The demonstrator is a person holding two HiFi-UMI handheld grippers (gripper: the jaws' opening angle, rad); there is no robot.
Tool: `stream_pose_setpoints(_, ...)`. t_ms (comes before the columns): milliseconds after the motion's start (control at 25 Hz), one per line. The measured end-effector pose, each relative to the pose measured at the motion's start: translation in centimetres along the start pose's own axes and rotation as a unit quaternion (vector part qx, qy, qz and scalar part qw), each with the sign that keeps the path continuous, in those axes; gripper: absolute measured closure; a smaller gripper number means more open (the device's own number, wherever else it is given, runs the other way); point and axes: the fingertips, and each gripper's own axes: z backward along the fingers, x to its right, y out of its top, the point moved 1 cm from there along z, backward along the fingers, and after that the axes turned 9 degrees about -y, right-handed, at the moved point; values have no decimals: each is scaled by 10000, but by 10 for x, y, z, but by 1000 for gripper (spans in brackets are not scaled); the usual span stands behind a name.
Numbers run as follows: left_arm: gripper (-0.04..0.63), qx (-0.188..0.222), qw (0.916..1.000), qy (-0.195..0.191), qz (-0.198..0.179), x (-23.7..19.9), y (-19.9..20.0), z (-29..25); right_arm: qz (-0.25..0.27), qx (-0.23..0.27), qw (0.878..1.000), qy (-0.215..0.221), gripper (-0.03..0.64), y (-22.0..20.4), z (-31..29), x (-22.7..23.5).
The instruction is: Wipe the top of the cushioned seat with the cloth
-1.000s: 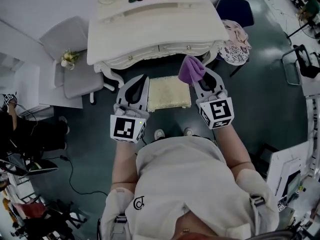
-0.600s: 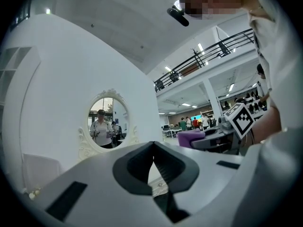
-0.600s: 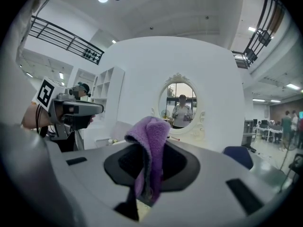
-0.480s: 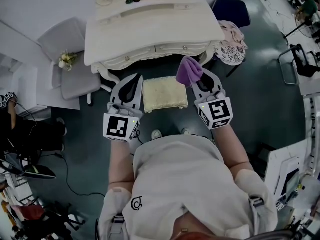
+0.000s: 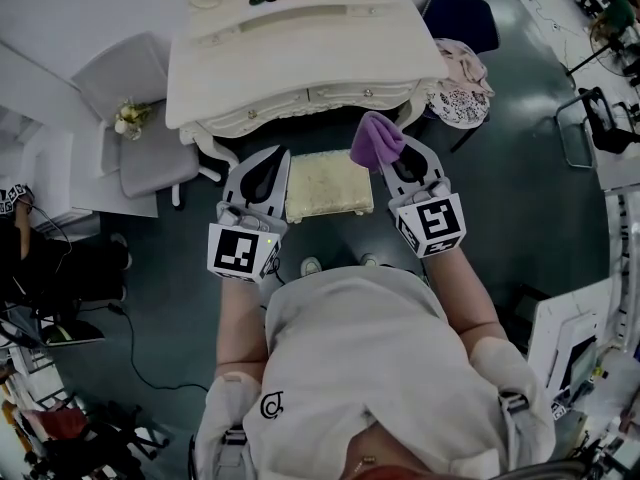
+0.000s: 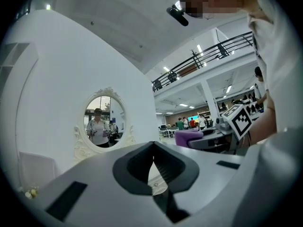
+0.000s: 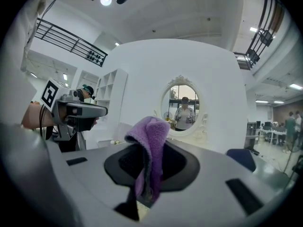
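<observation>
The cushioned seat, a cream stool with a pale textured top, stands on the floor just in front of the white dressing table. My right gripper is shut on the purple cloth, which bunches above its tips at the seat's right edge. In the right gripper view the purple cloth sticks up between the closed jaws. My left gripper hovers at the seat's left side, shut and holding nothing; the left gripper view shows its jaws meeting at the tip.
An oval mirror rises behind the dressing table. A grey chair with a small flower pot stands to the left. A dark blue chair and a patterned cushion sit to the right. My shoes are near the seat.
Both grippers have shifted slightly left and toward the seat in the view. The cloth stays gripped in the right gripper.
</observation>
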Motion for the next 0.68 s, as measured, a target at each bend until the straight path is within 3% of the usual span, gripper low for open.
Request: stream_pose_setpoints(680,583,-56,9999,8,128,5,-10,-7,-153,4,9999,-50,543,-1,-2,6)
